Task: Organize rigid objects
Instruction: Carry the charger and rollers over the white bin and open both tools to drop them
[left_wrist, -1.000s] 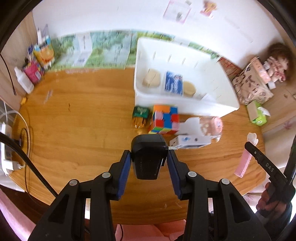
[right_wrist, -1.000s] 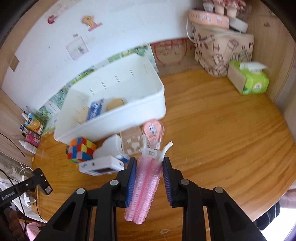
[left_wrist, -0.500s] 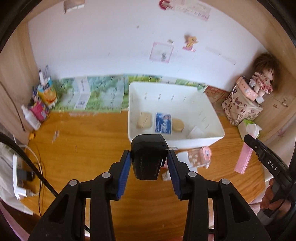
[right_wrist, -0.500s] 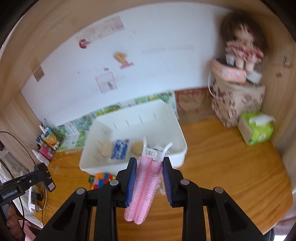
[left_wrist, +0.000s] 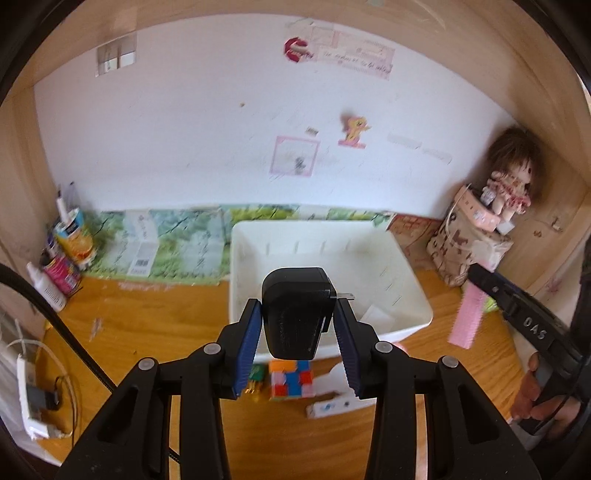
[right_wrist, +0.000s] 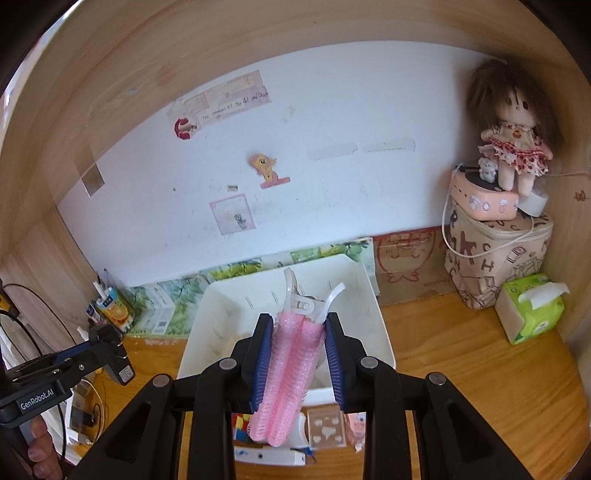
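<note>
My left gripper (left_wrist: 297, 328) is shut on a black plug adapter (left_wrist: 295, 314) and holds it in the air in front of the white bin (left_wrist: 406, 280). My right gripper (right_wrist: 295, 354) is shut on a pink hair-roller clip (right_wrist: 288, 380), also raised in front of the white bin (right_wrist: 376, 325). The clip also shows at the right in the left wrist view (left_wrist: 467, 317). On the table below lie a colour cube (left_wrist: 291, 378), a small green-capped item (left_wrist: 255, 376) and a white flat device (left_wrist: 336, 404).
The wooden table (left_wrist: 147, 332) has bottles and cartons (left_wrist: 62, 254) at the back left and a power strip with cables (left_wrist: 29, 398) at the left edge. A patterned bag with a doll (right_wrist: 506, 229) and a green tissue box (right_wrist: 532, 310) stand at the right.
Both grippers have risen and tilted up, so the wall fills more of each view and the bin sits lower. Each still holds its object.
</note>
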